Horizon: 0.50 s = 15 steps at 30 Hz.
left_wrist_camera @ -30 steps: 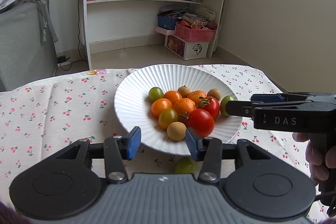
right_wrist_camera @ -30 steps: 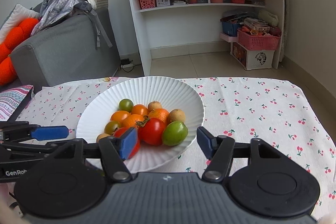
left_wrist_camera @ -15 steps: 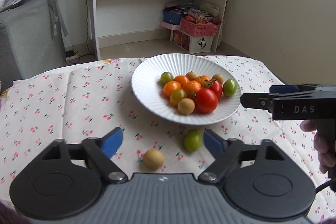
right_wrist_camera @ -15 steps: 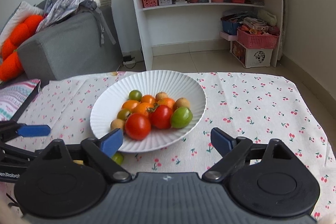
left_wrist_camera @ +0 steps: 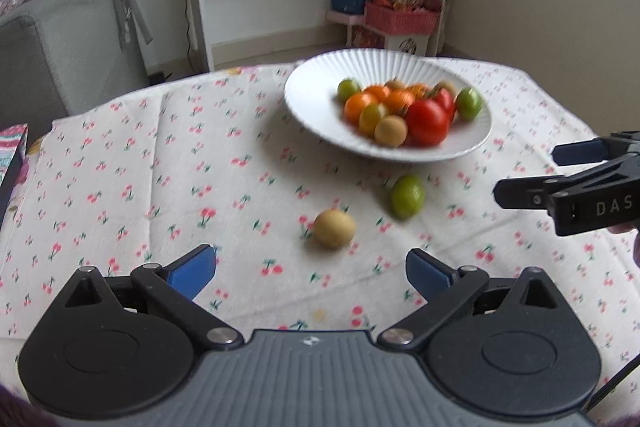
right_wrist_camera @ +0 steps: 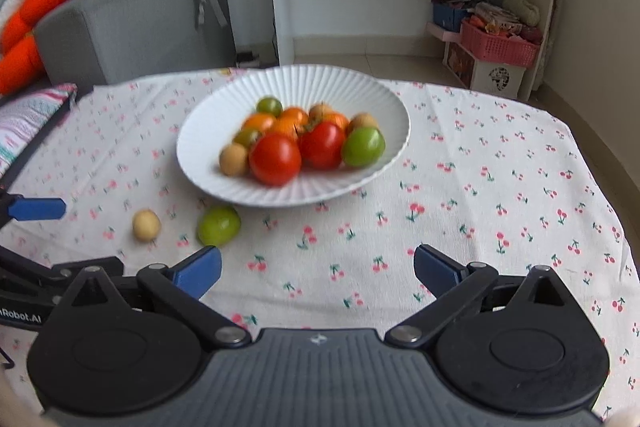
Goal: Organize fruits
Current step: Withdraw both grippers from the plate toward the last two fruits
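A plate [right_wrist_camera: 208,183] of fruits [right_wrist_camera: 304,143] stood on the table [right_wrist_camera: 480,211] — two loose fruits [right_wrist_camera: 219,225] lay before it, side by side.

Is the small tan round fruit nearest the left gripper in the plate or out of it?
Out. The small tan round fruit lies on the cherry-print tablecloth, short of the white ribbed plate.
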### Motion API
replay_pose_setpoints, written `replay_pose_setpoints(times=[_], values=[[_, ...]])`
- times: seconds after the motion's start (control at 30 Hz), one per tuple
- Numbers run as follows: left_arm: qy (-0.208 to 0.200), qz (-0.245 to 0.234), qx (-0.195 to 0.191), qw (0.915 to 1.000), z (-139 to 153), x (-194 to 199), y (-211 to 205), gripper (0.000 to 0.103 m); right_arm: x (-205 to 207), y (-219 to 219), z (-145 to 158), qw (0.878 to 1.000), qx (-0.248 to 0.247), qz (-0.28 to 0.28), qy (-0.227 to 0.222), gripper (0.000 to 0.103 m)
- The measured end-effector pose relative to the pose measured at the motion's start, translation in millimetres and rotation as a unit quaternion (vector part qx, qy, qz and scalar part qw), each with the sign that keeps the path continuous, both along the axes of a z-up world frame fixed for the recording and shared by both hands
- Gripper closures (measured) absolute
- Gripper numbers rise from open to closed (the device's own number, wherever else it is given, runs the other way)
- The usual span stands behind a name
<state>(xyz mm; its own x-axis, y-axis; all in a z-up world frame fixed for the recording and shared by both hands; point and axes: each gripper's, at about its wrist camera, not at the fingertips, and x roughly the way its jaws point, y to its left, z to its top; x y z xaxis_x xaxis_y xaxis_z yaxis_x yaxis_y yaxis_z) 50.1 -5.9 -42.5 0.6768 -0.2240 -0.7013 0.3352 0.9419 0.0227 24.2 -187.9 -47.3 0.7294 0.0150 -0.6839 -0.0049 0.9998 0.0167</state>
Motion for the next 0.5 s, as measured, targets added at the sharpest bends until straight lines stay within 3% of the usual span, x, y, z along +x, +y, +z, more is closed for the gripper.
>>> replay_pose_setpoints(times=[0.3, 0.5], values=[[0.022, 0.001, 0.019, 0.9996, -25, 5, -1, 0.009, 3, 9, -17, 0.999, -0.021, 0.006, 0.029, 0.000], [0.015, -0.002, 0.000, 0.9999, -28, 8, 1, 0.009, 7, 14, -24, 0.998, -0.032, 0.018, 0.041, 0.000]])
